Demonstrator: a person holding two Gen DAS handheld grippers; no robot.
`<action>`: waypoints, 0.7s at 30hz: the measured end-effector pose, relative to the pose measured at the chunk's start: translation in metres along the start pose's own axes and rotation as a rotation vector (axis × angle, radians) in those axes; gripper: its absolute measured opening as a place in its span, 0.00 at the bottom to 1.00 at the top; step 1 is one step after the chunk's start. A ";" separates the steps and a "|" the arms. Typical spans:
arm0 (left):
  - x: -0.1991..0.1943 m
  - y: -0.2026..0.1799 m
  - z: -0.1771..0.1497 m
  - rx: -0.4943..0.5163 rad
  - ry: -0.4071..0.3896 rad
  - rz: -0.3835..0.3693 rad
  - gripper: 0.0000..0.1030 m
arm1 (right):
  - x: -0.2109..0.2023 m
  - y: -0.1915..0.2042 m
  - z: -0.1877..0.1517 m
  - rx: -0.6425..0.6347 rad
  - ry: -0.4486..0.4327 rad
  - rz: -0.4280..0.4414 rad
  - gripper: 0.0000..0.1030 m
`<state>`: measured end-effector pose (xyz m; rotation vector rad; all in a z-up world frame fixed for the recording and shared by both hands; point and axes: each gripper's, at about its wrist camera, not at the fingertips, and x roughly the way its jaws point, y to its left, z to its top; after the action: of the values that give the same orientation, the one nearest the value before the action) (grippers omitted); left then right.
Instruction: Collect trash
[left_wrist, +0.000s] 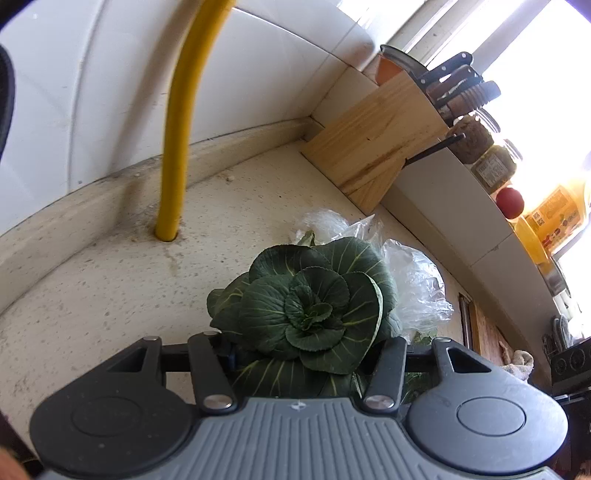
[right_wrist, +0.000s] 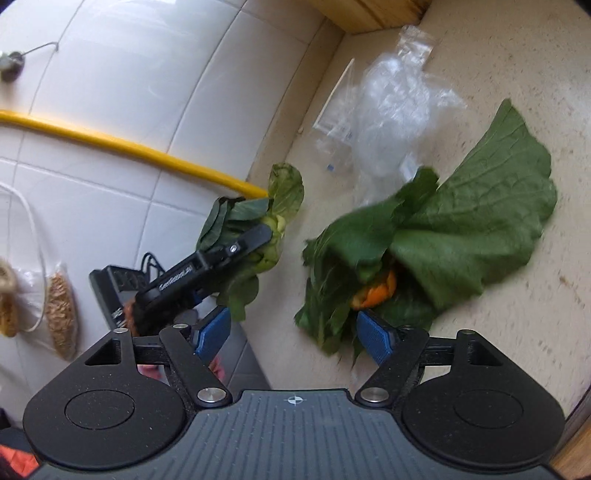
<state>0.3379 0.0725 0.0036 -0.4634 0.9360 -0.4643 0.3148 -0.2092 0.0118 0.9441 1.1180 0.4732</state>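
The desk (right_wrist: 498, 332) carries the trash in its far corner, near the tiled wall. A leaf pile (right_wrist: 424, 236) covers an orange peel (right_wrist: 373, 295); crumpled plastic bags (right_wrist: 391, 110) lie just beyond, apparently empty. The right gripper (right_wrist: 293, 338) is spread before the pile, ready to close. The left gripper (left_wrist: 303, 354) pinches a cabbage head (left_wrist: 314, 306) clear of the desk. No bin is visible.

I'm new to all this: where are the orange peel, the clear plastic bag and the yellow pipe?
orange peel (right_wrist: 375, 293), right wrist view, its curled edge under the leaves.
clear plastic bag (right_wrist: 391, 99), right wrist view, its crumpled middle.
yellow pipe (left_wrist: 177, 147), left wrist view, mid-length.
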 end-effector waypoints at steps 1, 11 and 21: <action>-0.001 0.001 -0.001 -0.003 -0.001 0.003 0.45 | 0.005 0.000 0.001 -0.009 0.006 -0.002 0.80; -0.017 0.006 -0.011 -0.031 -0.023 0.034 0.45 | 0.093 0.010 0.086 -0.027 0.005 0.097 0.76; -0.030 0.025 -0.016 -0.078 -0.045 0.045 0.45 | 0.079 0.036 0.101 -0.239 -0.024 -0.078 0.78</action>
<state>0.3129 0.1066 0.0009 -0.5209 0.9217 -0.3760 0.4425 -0.1706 0.0114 0.6934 1.0466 0.5173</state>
